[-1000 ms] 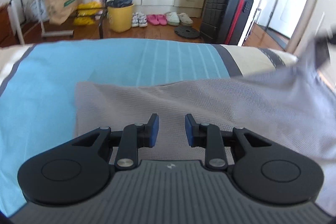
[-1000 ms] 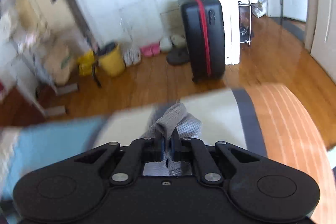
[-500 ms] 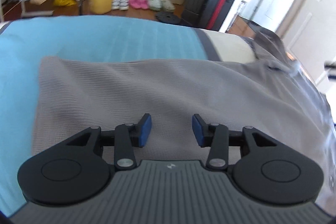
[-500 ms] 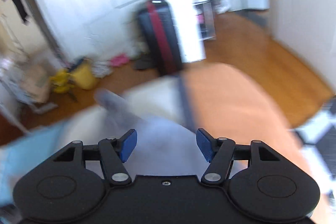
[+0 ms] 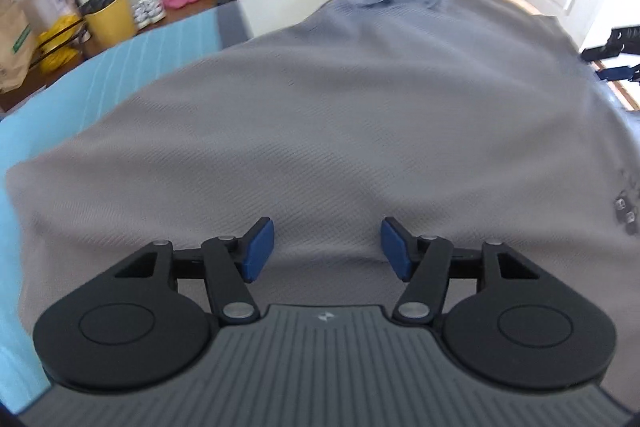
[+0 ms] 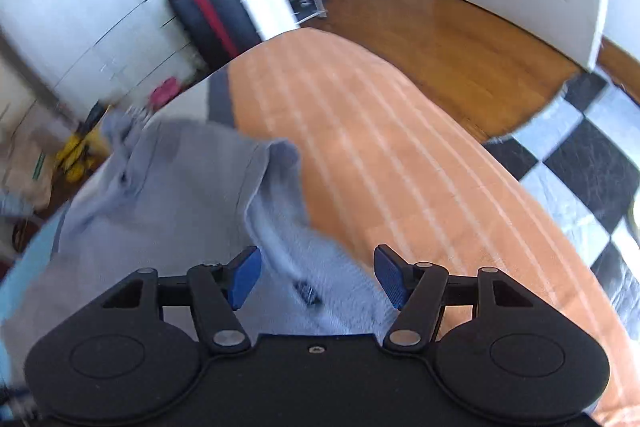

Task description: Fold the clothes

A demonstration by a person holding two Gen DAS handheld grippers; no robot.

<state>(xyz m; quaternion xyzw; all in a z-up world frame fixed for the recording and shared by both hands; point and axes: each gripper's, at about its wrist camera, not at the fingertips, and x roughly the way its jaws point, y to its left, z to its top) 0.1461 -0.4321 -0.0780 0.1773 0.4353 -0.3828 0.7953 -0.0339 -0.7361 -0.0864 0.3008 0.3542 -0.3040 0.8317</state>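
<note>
Grey shirt lies spread across the bed, collar bunched toward the far edge. Left tongs have just been opening, nothing between them; right tongs stand apart over the hem. Suitcase and yellow bin stand beyond.

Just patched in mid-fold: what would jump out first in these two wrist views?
The big grey garment dominates, spread over the striped bedspread, its bunched far end near the bed's far edge. The left tool and the right tool both hover over it, jaws apart, gripping nothing. Beyond the bed, a black suitcase with a red stripe stands on the wood floor.
</note>
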